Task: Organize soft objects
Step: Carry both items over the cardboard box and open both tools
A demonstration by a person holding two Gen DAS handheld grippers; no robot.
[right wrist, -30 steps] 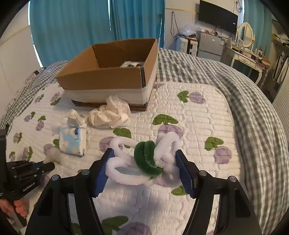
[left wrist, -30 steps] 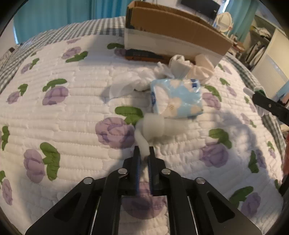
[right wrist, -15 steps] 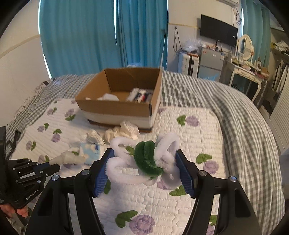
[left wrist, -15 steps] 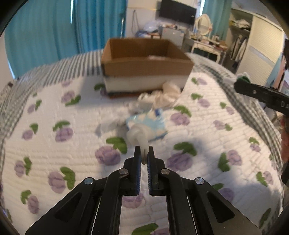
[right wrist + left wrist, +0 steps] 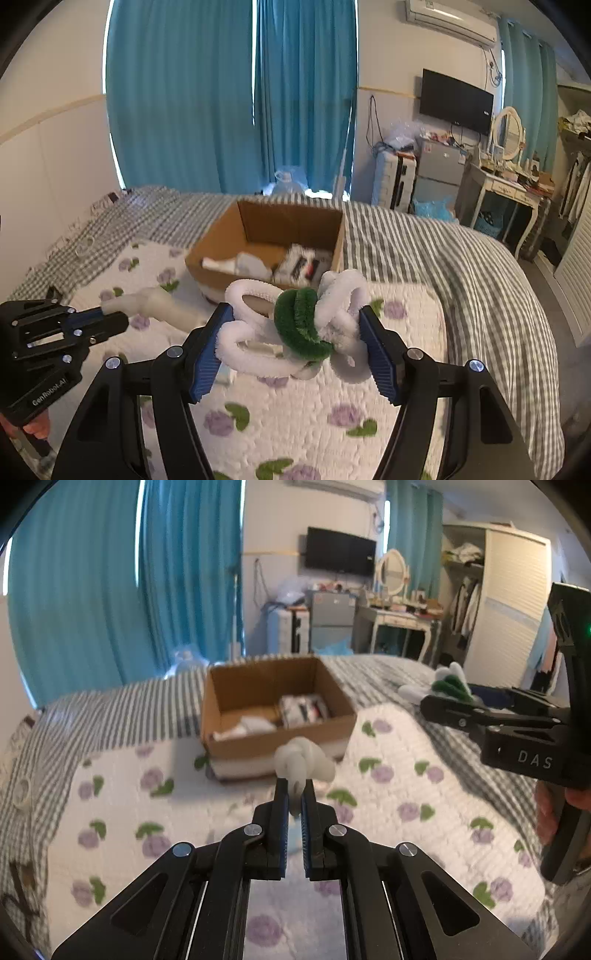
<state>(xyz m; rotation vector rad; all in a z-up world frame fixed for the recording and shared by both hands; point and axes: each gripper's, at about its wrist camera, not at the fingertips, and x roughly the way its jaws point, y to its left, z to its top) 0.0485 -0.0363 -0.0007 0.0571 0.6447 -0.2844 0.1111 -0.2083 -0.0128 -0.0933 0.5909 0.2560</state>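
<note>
Your way to the cardboard box [image 5: 266, 236] runs over bare quilt [image 5: 306, 398] — nothing stands up from it. The box mouth is open, yet its floor is partly taken — the far-left corner looks free, though blurred.

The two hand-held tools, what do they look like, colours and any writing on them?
Both are matte black with angular fork-like frames, silver screw heads and ribbed blue pads inside the fingers. The left tool carries white lettering reading GenRobot.AI on its body; the right tool shows the white letters DAS and a small green light.
</note>
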